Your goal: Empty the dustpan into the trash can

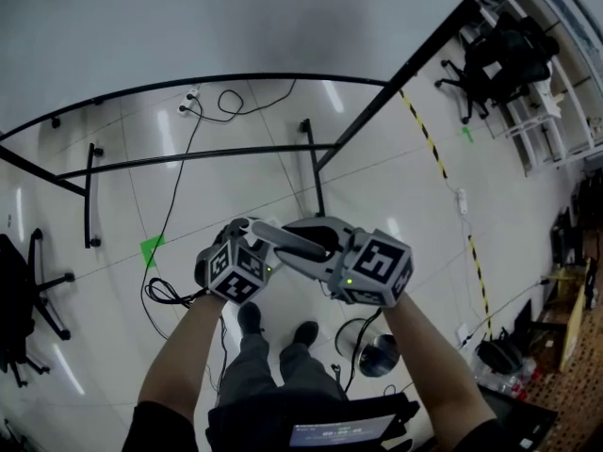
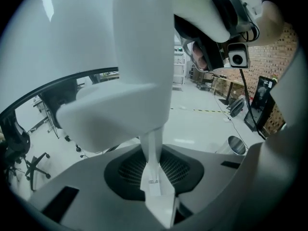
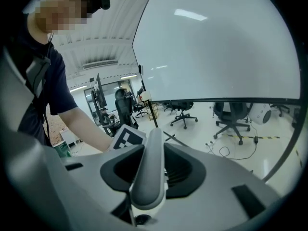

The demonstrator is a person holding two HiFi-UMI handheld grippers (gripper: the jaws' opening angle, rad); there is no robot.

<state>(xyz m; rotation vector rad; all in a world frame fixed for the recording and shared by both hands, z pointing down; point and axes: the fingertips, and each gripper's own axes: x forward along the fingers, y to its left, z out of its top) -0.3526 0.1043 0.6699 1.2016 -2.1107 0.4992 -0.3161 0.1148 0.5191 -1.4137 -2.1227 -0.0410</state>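
Dustpan point(image 1: 290, 241): between both claws, long axis from 10 to 4 o'clock in the head view.
Left claw point(image 2: 156, 194): narrow, pinching a thin white rib point(image 2: 153, 162), probably the pan's.
Right claw point(image 3: 147, 189): clamped on the grey handle point(image 3: 150, 158).
Trash can point(image 1: 381, 356): on the floor point(image 1: 405, 205), at 5 o'clock from the claws, nearer the right hand.

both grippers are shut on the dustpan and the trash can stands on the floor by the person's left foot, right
One detail is wrong: the trash can stands on the floor by the person's right foot, as the head view shows. The rest holds: the left gripper and the right gripper are both shut on the dustpan.
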